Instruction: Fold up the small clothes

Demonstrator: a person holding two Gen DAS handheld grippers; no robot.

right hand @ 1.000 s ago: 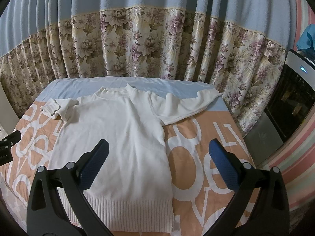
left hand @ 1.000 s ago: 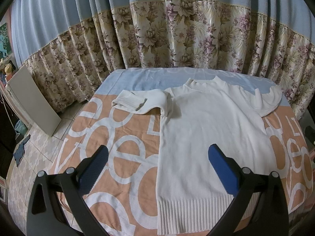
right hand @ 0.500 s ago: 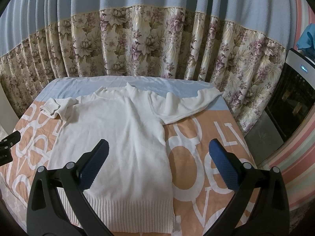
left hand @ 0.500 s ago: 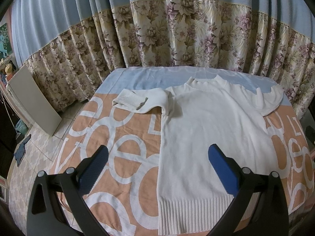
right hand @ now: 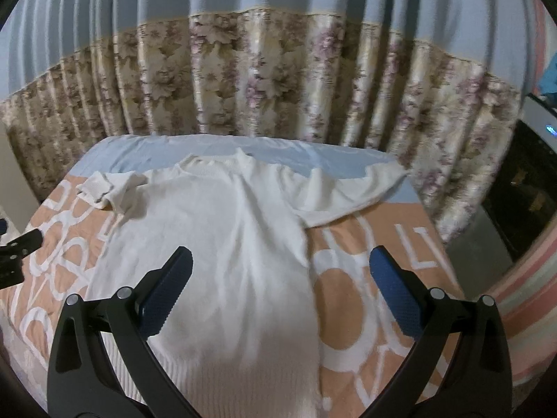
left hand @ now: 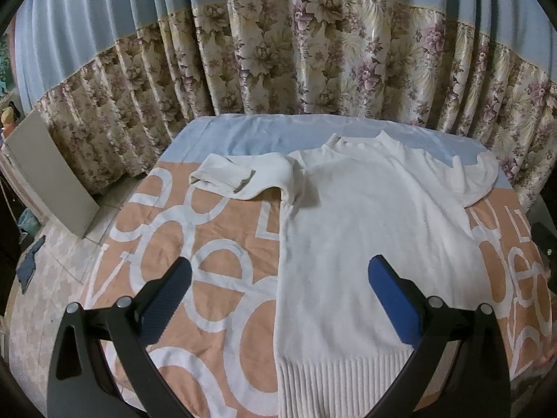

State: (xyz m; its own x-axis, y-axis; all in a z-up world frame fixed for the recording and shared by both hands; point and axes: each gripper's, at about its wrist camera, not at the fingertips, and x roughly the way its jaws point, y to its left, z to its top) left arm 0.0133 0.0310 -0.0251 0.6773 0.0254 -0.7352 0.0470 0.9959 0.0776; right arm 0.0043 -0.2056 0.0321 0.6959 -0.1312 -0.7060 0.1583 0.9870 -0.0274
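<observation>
White knit sweater (left hand: 365, 230), small, with ribbed hem and short collar, spread flat, front up, on orange bed cover printed with big white letters (left hand: 216, 264); hem nearest the cameras, collar toward pale blue strip of bedding (left hand: 250, 136) at the far edge. One sleeve (left hand: 240, 174) folded back on itself at the sweater's left side, ribbed cuff lying on the orange cover. Other sleeve (right hand: 351, 188) stretched out to the right, reaching across the blue strip.

Left gripper (left hand: 278, 292) hovering above the near half of the bed, black arms with blue textured pads (left hand: 393, 299) spread wide, nothing between them; one pad over the orange cover, the other over the sweater's body. Right gripper (right hand: 278, 285) likewise spread wide and empty, one pad (right hand: 167, 289) over the sweater's lower body, the other over the cover beside it. Right wrist view slightly blurred.

Behind the bed, pleated curtain, plain blue above and floral beige below (left hand: 313, 62). Grey flat board (left hand: 48, 174) leaning at far left, tiled floor (left hand: 62, 244) beneath.
</observation>
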